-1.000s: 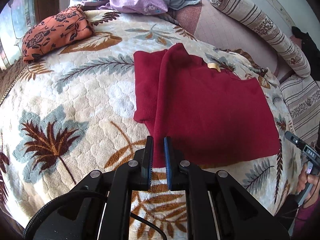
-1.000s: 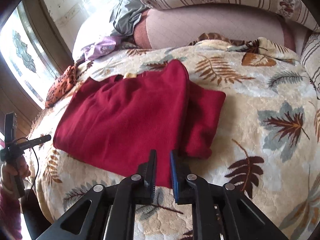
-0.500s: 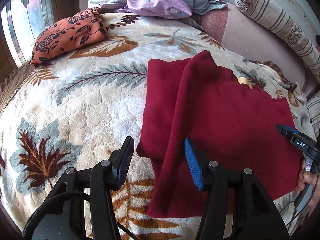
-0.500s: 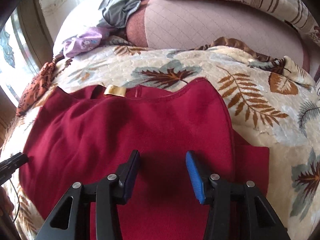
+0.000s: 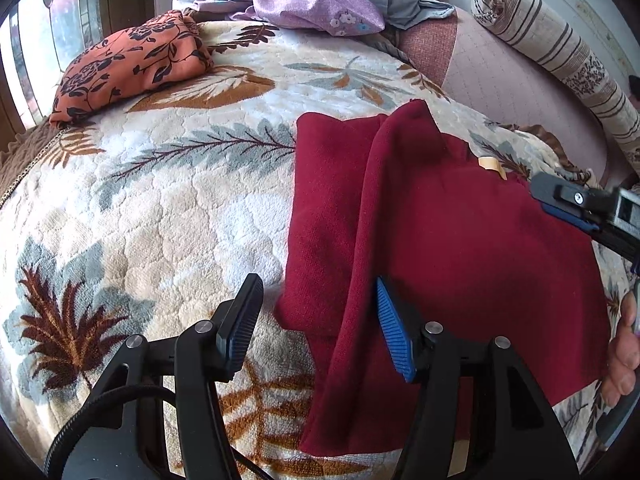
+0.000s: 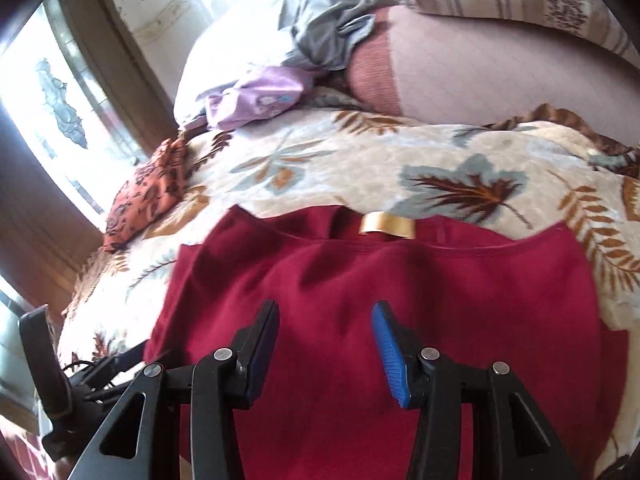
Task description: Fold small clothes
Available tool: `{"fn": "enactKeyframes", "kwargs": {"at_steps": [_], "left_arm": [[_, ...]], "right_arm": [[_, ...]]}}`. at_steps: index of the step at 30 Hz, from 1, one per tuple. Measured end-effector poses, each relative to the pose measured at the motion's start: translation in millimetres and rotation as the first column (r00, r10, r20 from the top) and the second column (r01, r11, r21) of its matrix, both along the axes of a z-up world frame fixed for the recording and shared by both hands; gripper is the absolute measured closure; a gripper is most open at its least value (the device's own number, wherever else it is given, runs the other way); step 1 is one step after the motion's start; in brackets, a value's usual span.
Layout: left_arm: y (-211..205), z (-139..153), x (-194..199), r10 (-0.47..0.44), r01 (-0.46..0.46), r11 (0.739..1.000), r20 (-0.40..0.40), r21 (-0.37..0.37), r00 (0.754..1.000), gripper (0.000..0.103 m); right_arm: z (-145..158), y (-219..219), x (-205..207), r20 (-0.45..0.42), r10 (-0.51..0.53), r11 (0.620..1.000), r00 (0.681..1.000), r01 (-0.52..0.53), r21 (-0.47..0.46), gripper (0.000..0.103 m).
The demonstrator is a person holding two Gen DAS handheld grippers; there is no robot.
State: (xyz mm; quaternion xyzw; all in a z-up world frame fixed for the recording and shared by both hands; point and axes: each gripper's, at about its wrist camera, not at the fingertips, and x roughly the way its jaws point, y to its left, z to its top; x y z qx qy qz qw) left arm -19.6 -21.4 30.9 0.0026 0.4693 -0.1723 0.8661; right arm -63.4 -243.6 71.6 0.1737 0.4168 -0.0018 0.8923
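Red garment (image 5: 460, 248) is lying on the leaf-patterned bed blanket (image 5: 168, 216), both side flaps already folded inward. Left tool (image 5: 316, 320), jaws just opened, and right tool (image 6: 324, 344) are being held open, gripping nothing. A crosswise fold is judged to be remaining.

Bare blanket (image 5: 168, 216) left of red garment (image 5: 460, 248): open passage. Orange floral bundle (image 5: 128, 64), purple cloth (image 5: 316, 12) crowd far edge.

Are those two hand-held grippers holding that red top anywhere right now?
No. Both the left hand-held gripper and the right hand-held gripper are open over the red top, gripping nothing.
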Motion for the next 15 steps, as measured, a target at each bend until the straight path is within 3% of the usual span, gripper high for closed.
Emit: {"fn": "enactKeyframes", "kwargs": {"at_steps": [4, 9, 12, 15], "left_arm": [[2, -1, 0, -0.002, 0.002, 1.0, -0.012, -0.016, 1.0, 0.045], [10, -2, 4, -0.014, 0.01, 0.997, -0.056, -0.071, 0.998, 0.045], [15, -1, 6, -0.014, 0.006, 0.995, -0.073, -0.098, 0.997, 0.045], [13, 1, 5, -0.019, 0.014, 0.996, -0.062, -0.089, 0.998, 0.045]], "right_arm": [[1, 42, 40, 0.009, 0.067, 0.997, 0.998, -0.067, 0.029, 0.045], [-15, 89, 81, -0.041, 0.163, 0.986, 0.986, -0.164, -0.015, 0.045], [-25, 101, 100, -0.064, 0.164, 0.984, 0.984, -0.168, -0.06, 0.057], [-34, 97, 115, -0.08, 0.145, 0.989, 0.986, -0.148, -0.029, 0.071]]}}
